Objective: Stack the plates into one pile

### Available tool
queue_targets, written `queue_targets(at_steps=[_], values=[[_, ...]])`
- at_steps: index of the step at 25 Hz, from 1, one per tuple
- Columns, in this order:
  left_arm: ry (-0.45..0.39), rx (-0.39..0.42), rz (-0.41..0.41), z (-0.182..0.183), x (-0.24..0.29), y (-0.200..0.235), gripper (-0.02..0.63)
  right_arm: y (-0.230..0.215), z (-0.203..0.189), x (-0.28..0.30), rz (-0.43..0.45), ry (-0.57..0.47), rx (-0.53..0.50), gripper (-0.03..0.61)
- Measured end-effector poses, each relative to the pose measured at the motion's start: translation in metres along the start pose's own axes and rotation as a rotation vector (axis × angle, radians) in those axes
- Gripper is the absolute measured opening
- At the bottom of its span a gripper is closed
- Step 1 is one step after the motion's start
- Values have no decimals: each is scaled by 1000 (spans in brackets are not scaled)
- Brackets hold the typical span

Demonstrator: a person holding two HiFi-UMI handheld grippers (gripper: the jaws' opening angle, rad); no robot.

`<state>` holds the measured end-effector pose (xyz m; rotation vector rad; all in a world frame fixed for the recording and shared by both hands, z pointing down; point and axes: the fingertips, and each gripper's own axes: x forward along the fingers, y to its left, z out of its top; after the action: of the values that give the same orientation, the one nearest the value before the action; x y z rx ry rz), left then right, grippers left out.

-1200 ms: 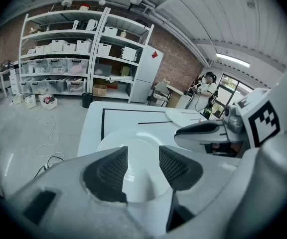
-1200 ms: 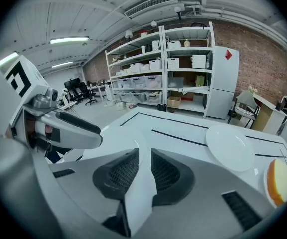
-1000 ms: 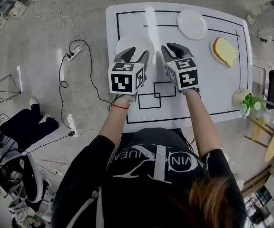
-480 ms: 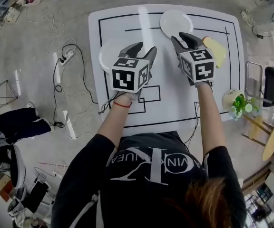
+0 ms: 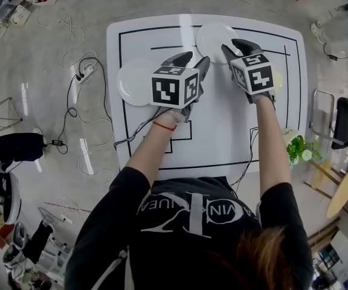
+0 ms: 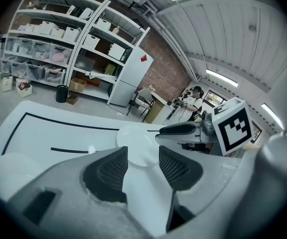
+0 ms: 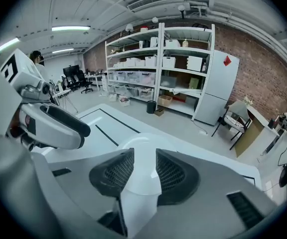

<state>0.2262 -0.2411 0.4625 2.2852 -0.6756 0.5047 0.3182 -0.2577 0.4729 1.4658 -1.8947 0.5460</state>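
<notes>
Two white plates lie on the white table (image 5: 222,132). One plate (image 5: 133,82) sits at the left edge, to the left of my left gripper (image 5: 193,60). The other plate (image 5: 215,38) lies at the far side, just left of my right gripper (image 5: 239,46). The far plate (image 6: 138,144) shows beyond the left jaws and, in the right gripper view, this plate (image 7: 142,151) is just ahead of the right jaws. Both grippers are open with nothing held; the right jaws are opening. A yellow-topped plate (image 5: 277,79) is mostly hidden behind the right gripper.
A potted plant (image 5: 299,148) stands off the table's right near corner, with a chair (image 5: 344,121) beyond it. Cables and a power strip (image 5: 84,71) lie on the floor to the left. Shelving (image 7: 176,63) lines the far wall.
Both grippers have moved toward the far side of the table. The left one has left the left plate and gone right; the right one has reached the far plate, in front of the yellow one.
</notes>
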Motion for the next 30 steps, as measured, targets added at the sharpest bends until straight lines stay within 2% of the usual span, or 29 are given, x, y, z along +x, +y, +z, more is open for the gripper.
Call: queue_targets(at_steps=[4, 12, 20, 30], values=[[23, -25, 28, -4, 23, 4, 213, -19, -7, 16, 0, 26, -17, 140], [26, -152, 80, -6, 51, 17, 239, -52, -21, 40, 31, 101, -16, 167], [63, -184, 111, -19, 67, 27, 245, -67, -41, 62, 71, 198, 1, 172], [80, -191, 140, -23, 78, 33, 239, -67, -45, 69, 177, 217, 112, 160]])
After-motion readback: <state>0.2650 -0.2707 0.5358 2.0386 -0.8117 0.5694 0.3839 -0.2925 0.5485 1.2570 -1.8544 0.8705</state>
